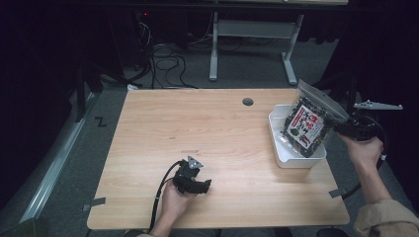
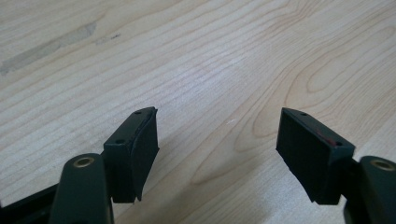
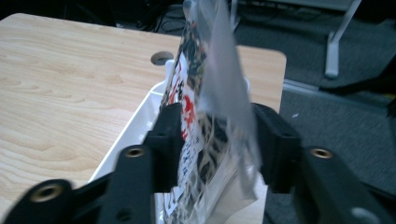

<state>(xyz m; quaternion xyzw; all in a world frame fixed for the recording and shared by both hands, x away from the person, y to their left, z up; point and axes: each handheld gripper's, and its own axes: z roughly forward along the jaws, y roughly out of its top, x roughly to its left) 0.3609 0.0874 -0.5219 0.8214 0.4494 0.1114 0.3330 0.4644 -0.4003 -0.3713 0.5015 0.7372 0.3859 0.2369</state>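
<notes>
Right tool [image 3: 212, 140]: clamped on snack bag [image 1: 307, 124], right of frame, above white tray [image 1: 300, 159].
Left tool [image 2: 217, 154]: jaws apart, idle on desk [image 1: 207, 123].
Advice: lower upright, clear of rim, then release.

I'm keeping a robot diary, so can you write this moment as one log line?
right gripper: shut on bag, over bin | left gripper: open, empty, low over table

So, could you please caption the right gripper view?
Right gripper shut on a snack bag above the white bin.
</notes>
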